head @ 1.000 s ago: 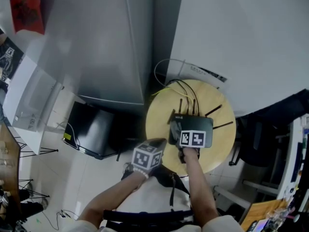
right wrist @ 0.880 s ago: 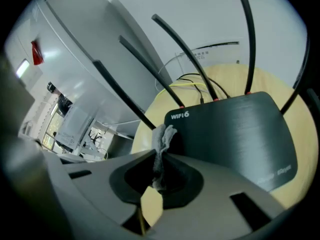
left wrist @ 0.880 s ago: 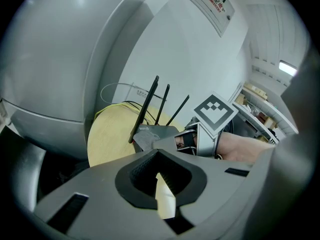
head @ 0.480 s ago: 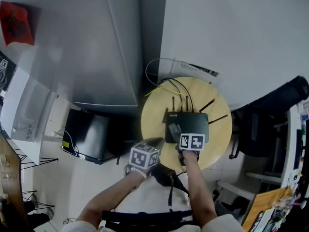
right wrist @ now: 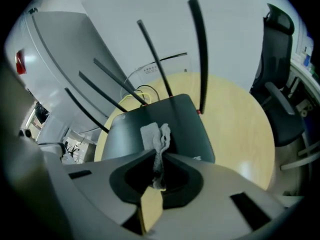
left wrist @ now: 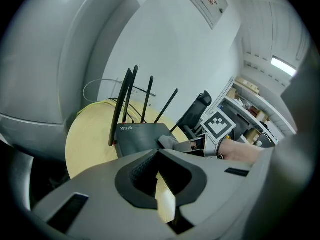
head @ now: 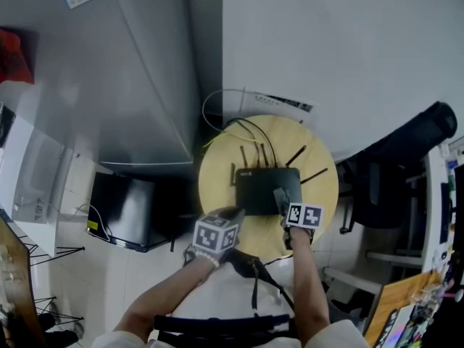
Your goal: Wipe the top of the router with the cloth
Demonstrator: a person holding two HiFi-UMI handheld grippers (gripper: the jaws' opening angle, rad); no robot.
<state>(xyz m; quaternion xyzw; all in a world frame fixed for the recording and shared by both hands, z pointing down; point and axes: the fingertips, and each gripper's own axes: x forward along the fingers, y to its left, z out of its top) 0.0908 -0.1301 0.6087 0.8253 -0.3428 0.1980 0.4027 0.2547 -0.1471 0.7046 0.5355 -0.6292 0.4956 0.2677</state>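
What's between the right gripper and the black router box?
The cloth. The right gripper pinches one end, and the free end lies on top of the router. This shows in the right gripper view.

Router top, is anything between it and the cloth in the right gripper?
Nothing visible. The cloth, pinched in the right gripper, already lies on the router top. The antennas rise from its edges, clear of the cloth.

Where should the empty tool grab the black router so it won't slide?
Probably the router's bare front left corner, coming in low from the left with the left tool. The body is flat and thin there. The antennas stand along the back, and the right tool holds the cloth on the right part.
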